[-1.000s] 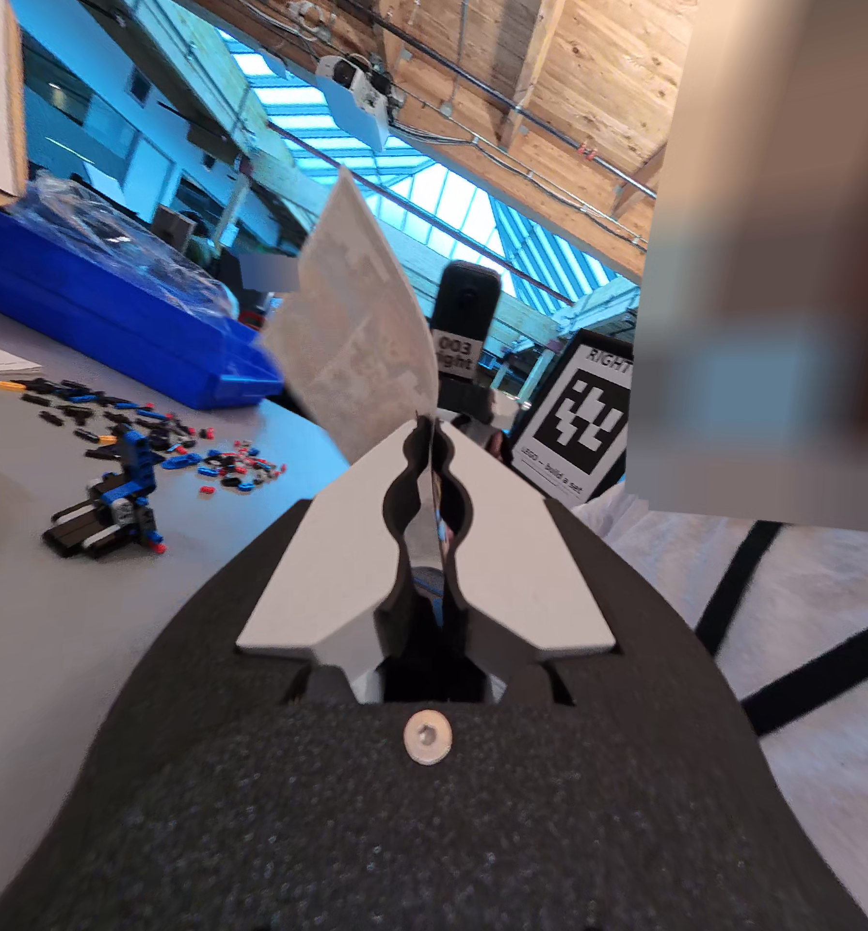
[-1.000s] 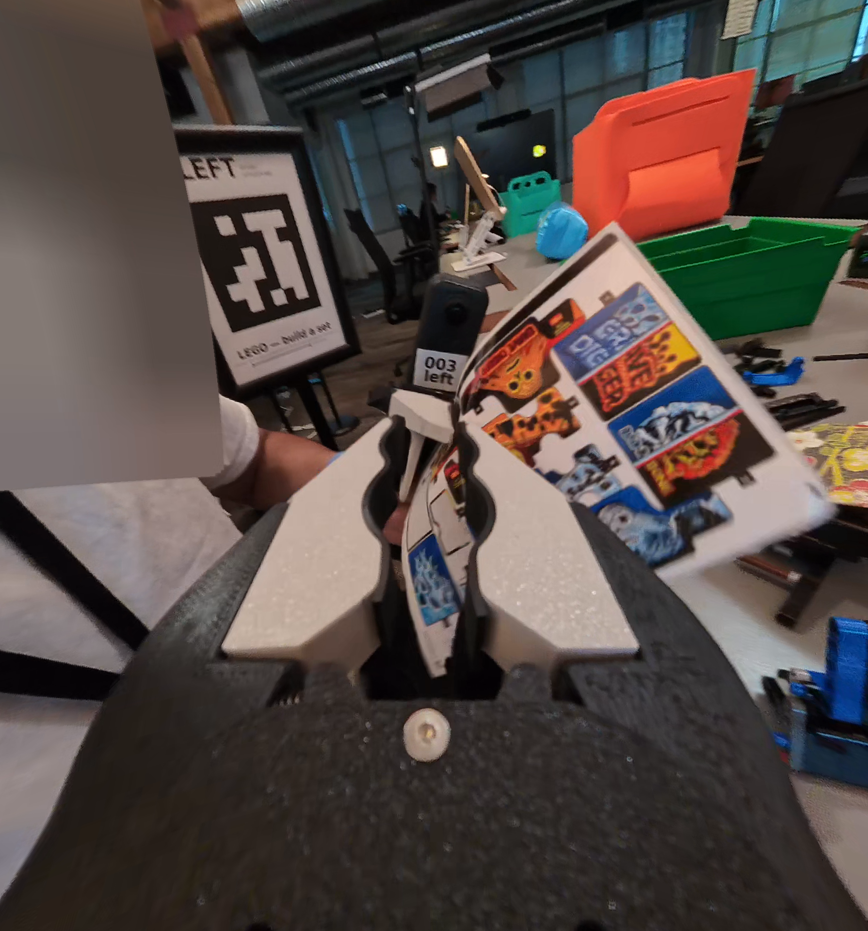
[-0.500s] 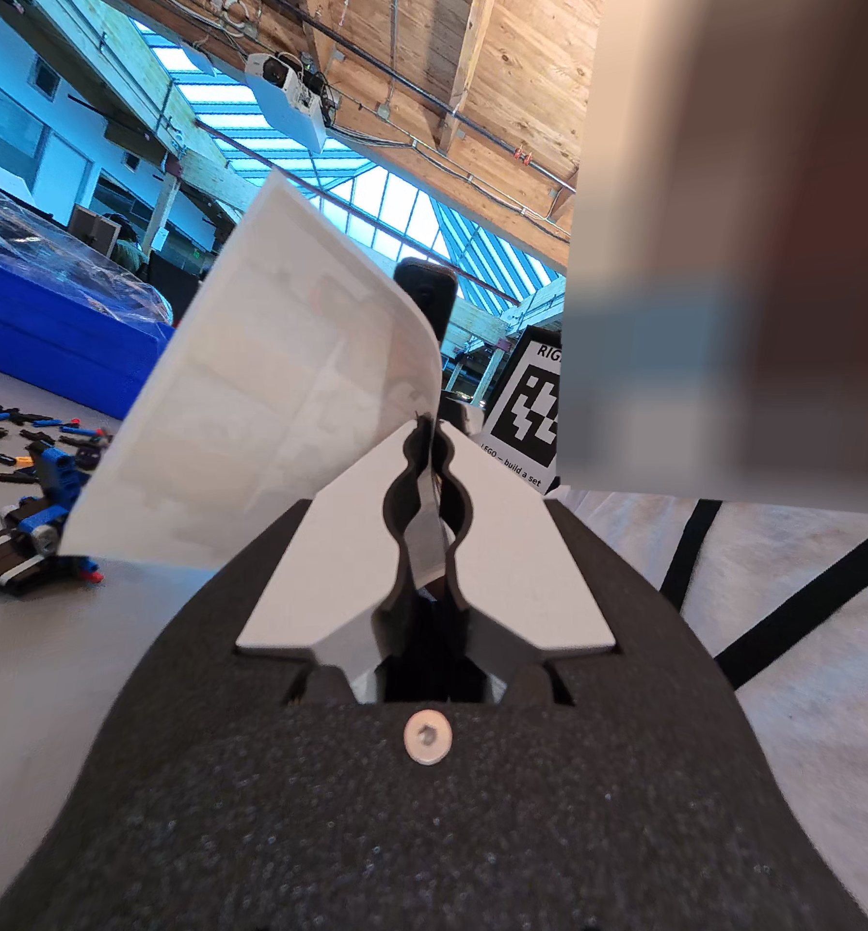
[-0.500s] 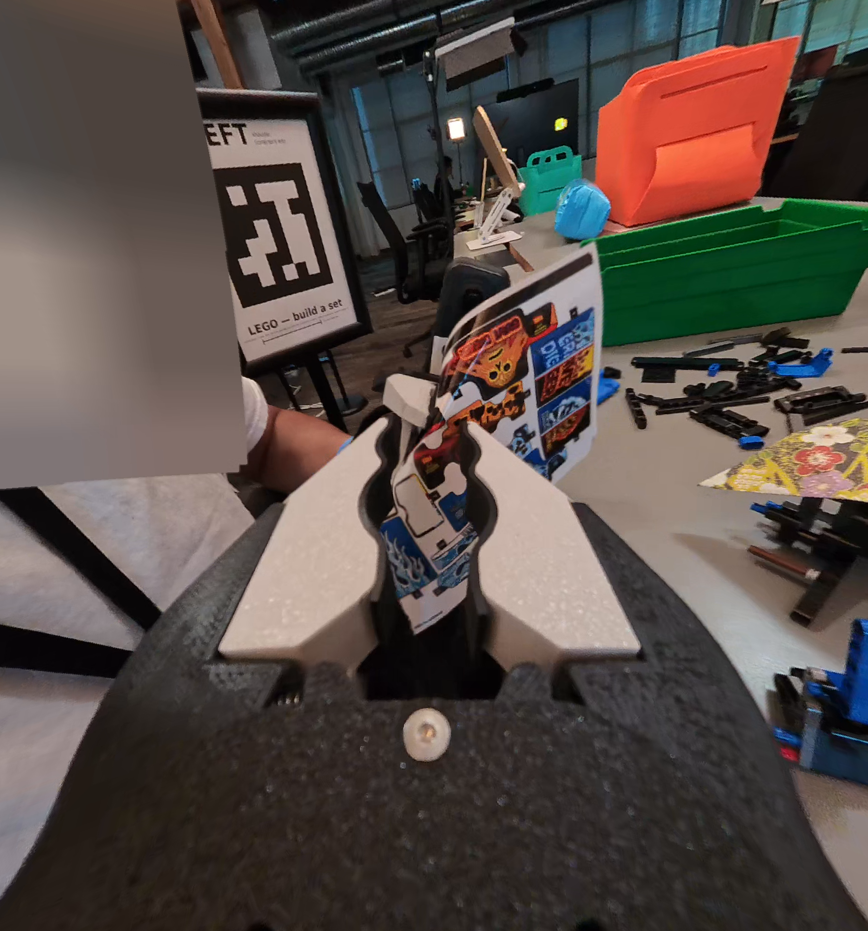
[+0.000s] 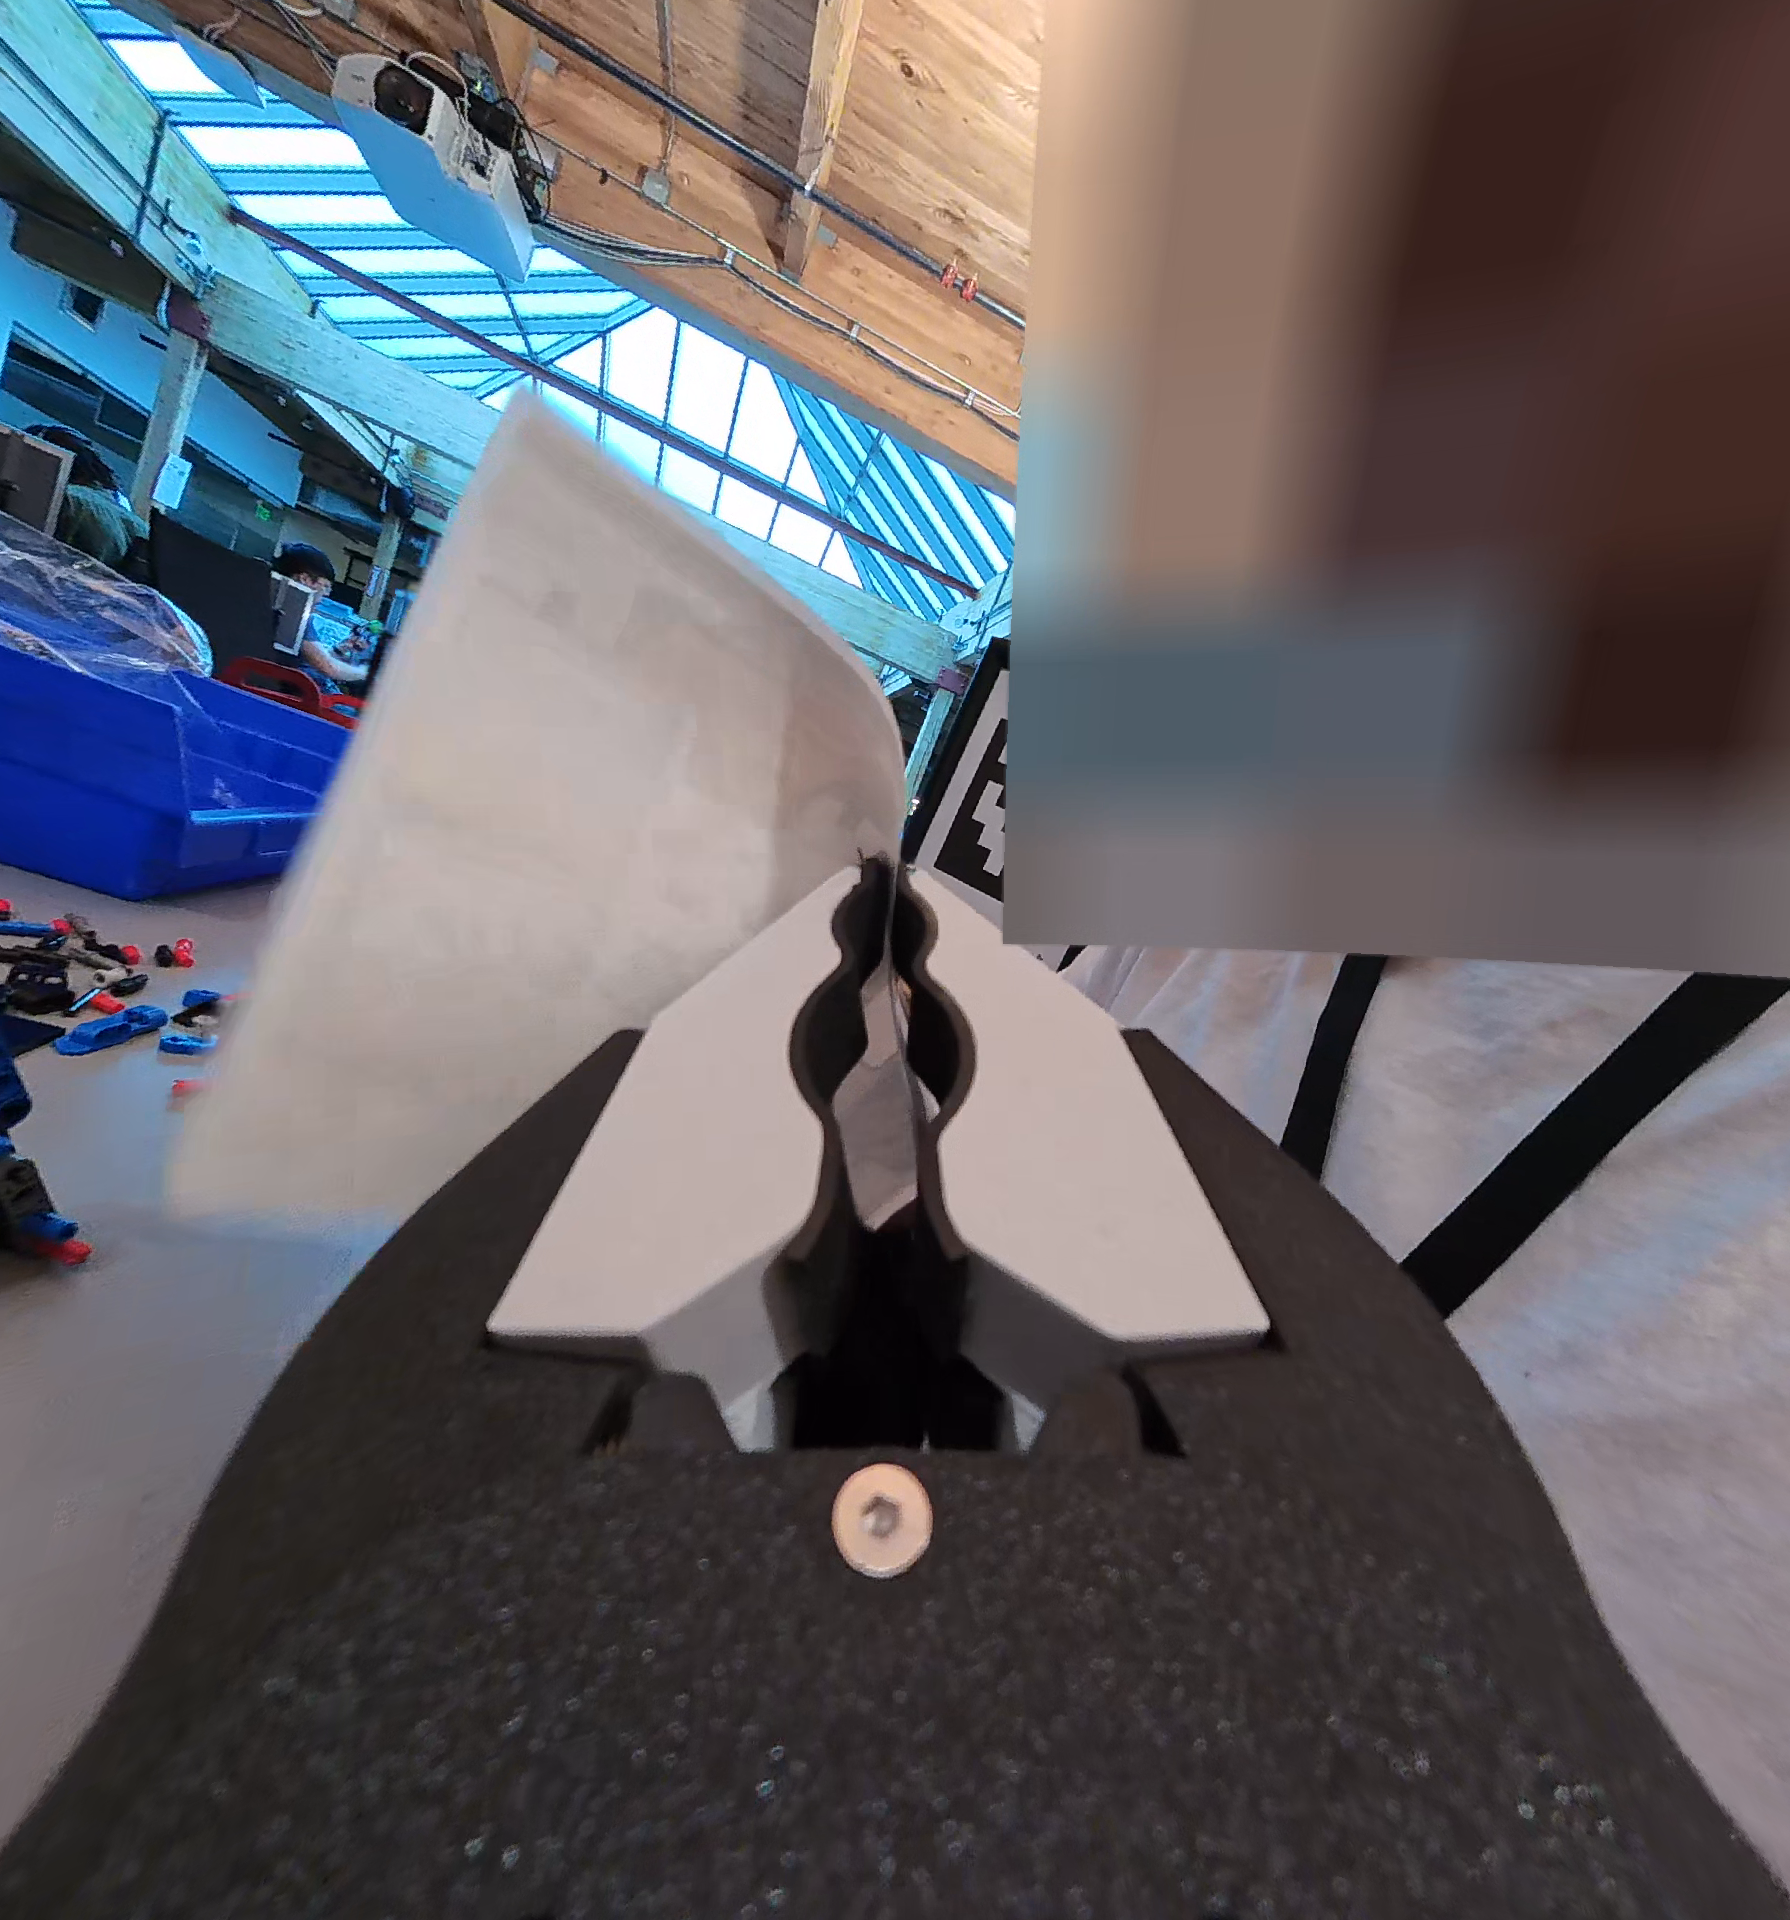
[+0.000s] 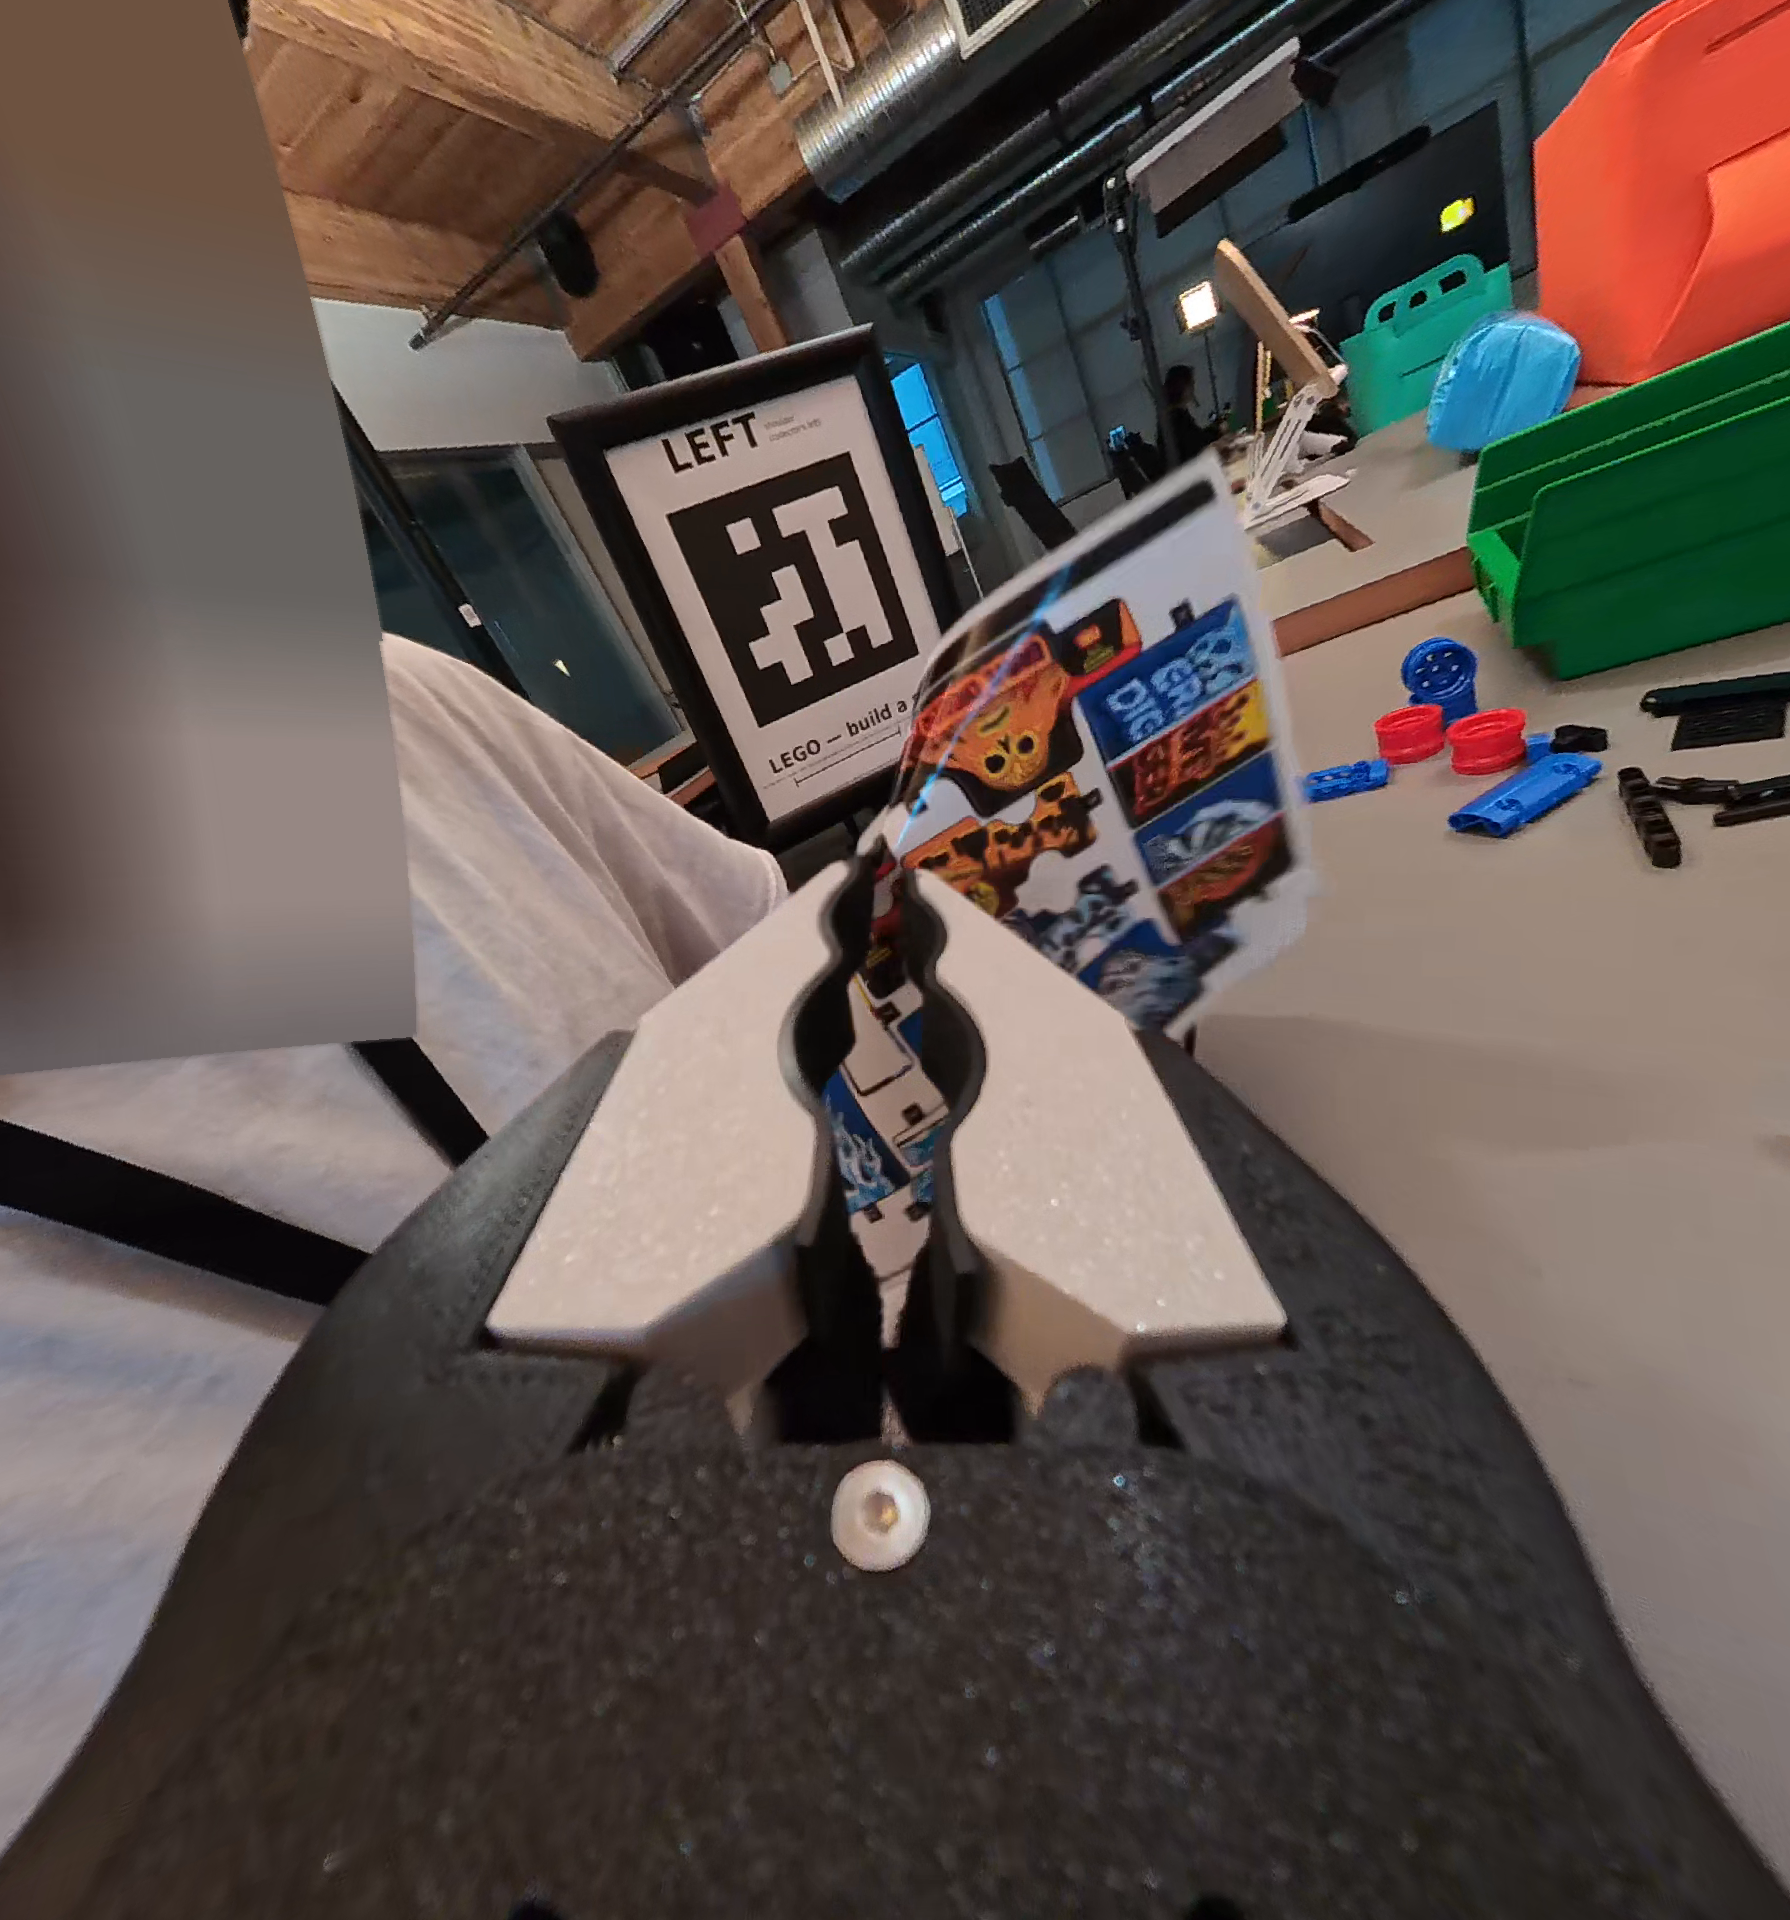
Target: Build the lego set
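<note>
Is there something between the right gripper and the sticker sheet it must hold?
No. The right gripper is already shut on the sticker sheet; nothing sits between them. The left gripper also pinches it, showing its white back.

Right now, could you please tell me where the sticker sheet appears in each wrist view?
Left wrist view: the sticker sheet shows its blank white back, curling up and left from the shut left gripper.
Right wrist view: its printed face fans up and right from the shut right gripper.
Shared landmark: the grey table.
</note>
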### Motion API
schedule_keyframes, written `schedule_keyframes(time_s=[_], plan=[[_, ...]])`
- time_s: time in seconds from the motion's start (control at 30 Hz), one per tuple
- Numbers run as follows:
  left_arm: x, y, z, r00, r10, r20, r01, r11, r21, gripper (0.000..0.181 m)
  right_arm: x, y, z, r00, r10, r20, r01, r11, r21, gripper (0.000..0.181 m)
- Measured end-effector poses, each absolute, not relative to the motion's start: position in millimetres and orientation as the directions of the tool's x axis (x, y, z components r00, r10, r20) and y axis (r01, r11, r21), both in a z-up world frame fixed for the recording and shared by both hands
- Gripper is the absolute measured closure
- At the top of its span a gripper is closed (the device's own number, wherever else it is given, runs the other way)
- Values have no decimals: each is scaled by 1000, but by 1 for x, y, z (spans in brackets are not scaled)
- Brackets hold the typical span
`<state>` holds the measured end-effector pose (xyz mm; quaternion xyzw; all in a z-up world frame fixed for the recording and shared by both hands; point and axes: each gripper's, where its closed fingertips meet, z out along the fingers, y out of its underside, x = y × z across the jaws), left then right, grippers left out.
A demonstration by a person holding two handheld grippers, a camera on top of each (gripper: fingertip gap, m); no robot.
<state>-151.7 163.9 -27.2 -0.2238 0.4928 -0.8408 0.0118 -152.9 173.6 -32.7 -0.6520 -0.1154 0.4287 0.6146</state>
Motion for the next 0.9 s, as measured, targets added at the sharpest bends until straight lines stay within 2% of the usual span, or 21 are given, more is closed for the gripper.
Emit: schedule_keyframes(time_s=[0.27, 0.37, 0.4, 0.47, 0.53, 0.6, 0.67, 0.73, 0.77, 0.87, 0.9], plan=[[-150, 164, -29, -897, -268, 351, -184, -497, -848, 181, -149, 175, -34, 618, 666, -419, -377, -217, -900, 181], [-153, 168, -24, -901, -247, 357, -183, -530, -828, 181, -128, 175, -30, 638, 641, -427, -426, -168, -889, 180], [-153, 171, -22, -902, -243, 357, -179, -542, -821, 181, -113, 179, -32, 664, 600, -447, -459, -146, -876, 171], [-153, 175, -19, -901, -248, 355, -167, -557, -813, 181, -86, 188, -39, 689, 514, -510, -535, -115, -837, 134], [-153, 177, -18, -901, -245, 359, -170, -561, -810, 181, -79, 194, -50, 662, 477, -578, -585, -154, -796, 120], [-151, 179, -19, -898, -239, 370, -180, -568, -803, 181, -94, 196, -52, 504, 535, -678, -656, -274, -703, 112], [-149, 180, -21, -892, -232, 389, -197, -575, -794, 181, -106, 195, -49, 302, 579, -757, -713, -390, -582, 130], [-139, 182, -27, -861, -278, 427, -206, -576, -791, 181, -109, 183, -33, 148, 683, -715, -739, -404, -539, 147], [-132, 186, -31, -832, -310, 461, -215, -586, -782, 181, -104, 183, -30, 163, 688, -707, -756, -373, -537, 156], [-114, 201, -38, -751, -389, 534, -196, -640, -743, 175, -86, 189, -29, 394, 643, -657, -764, -169, -622, 181], [-111, 204, -39, -735, -401, 547, -185, -657, -731, 172, -80, 190, -28, 434, 623, -651, -768, -121, -629, 181]])
